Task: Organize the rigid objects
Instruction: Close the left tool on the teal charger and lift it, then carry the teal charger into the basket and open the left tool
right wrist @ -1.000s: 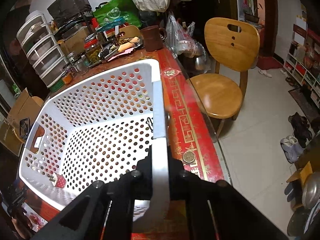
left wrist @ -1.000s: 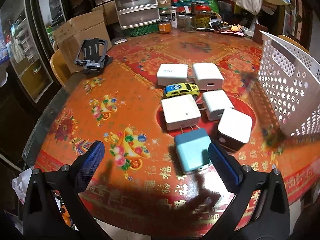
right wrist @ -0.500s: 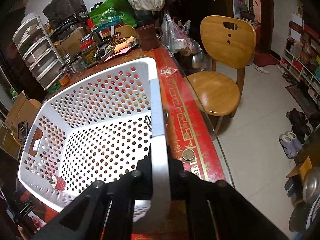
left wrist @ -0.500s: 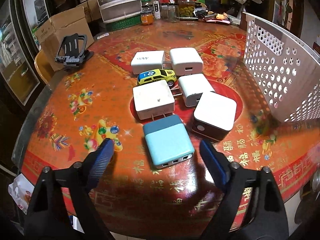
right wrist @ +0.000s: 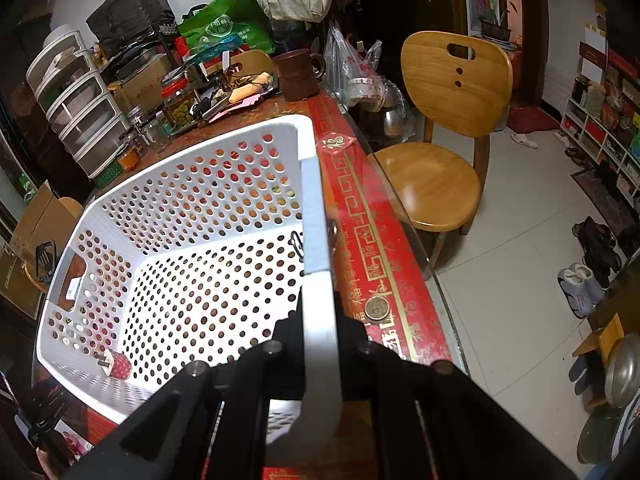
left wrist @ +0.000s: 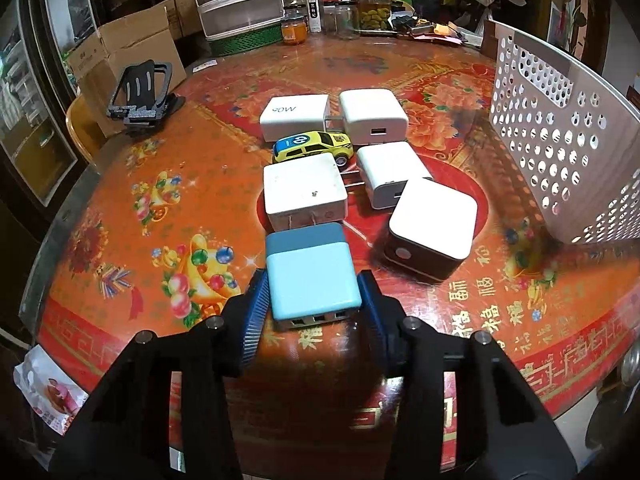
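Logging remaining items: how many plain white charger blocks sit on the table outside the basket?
4. The 90W-marked charger and its right-hand neighbour lie farthest; another sits behind the blue charger; the last lies right of the toy car.

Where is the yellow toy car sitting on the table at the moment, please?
In the left wrist view, the yellow toy car sits mid-table among the white chargers, just in front of the 90W charger.

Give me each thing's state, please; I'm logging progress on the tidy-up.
Left tongs: shut on blue charger.
Blue charger: on table, gripped at both sides.
Right tongs: shut on basket rim.
Basket: upright, holding one small red plug.
Four white chargers: lying loose on table.
White cube: on table, untouched.
Toy car: on its wheels among chargers.
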`<state>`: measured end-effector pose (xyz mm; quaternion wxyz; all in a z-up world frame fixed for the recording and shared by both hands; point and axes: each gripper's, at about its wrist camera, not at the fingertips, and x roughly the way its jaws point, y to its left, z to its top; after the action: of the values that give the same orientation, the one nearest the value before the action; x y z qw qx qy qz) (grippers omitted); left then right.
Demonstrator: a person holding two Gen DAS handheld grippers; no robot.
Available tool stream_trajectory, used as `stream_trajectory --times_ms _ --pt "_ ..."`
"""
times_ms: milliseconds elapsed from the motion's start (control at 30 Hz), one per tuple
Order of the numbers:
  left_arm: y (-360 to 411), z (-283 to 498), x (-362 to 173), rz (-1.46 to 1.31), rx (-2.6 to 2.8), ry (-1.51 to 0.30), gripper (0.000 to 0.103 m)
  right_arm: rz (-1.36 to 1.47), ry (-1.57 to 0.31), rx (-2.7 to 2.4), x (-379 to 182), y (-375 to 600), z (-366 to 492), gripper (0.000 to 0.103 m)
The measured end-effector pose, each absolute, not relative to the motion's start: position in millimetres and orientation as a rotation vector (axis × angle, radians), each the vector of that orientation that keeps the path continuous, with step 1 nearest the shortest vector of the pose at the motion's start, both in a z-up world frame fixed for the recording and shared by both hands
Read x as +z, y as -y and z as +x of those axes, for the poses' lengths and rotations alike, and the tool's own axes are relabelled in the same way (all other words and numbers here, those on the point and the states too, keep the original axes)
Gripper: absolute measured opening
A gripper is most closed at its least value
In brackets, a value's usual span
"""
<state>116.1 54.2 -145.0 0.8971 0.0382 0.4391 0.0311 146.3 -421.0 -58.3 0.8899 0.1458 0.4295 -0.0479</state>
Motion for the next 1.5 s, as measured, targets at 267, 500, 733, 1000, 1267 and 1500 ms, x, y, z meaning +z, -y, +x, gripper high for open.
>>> stream_trajectory --times_ms 267,500,733,1000,1267,1500 --pt "-58.7 109.8 -135.7 0.107 0.081 -0.868 0.041 0.306 -0.89 -0.098 -57.8 421.7 146.0 0.006" --pt "-65.4 108.2 -119.8 0.128 0.089 -0.83 0.04 0.308 -0.887 -0.098 -57.5 423.9 146.5 0.006" --pt "-59.2 114.2 -98.1 0.172 0.07 -0.796 0.04 0.311 -0.884 -0.094 -57.8 424.1 146.5 0.006" --pt "-45.4 123.9 -66.9 0.191 0.026 -0.746 0.04 0.316 -0.88 -0.09 -58.1 424.5 146.4 0.006" --pt "-13.0 140.9 -13.7 0.211 -0.088 -0.674 0.04 0.316 -0.881 -0.091 -58.4 424.3 146.4 0.006" --pt "44.3 167.9 33.8 0.283 -0.216 -0.613 0.04 0.318 -0.88 -0.091 -58.6 424.6 146.4 0.006"
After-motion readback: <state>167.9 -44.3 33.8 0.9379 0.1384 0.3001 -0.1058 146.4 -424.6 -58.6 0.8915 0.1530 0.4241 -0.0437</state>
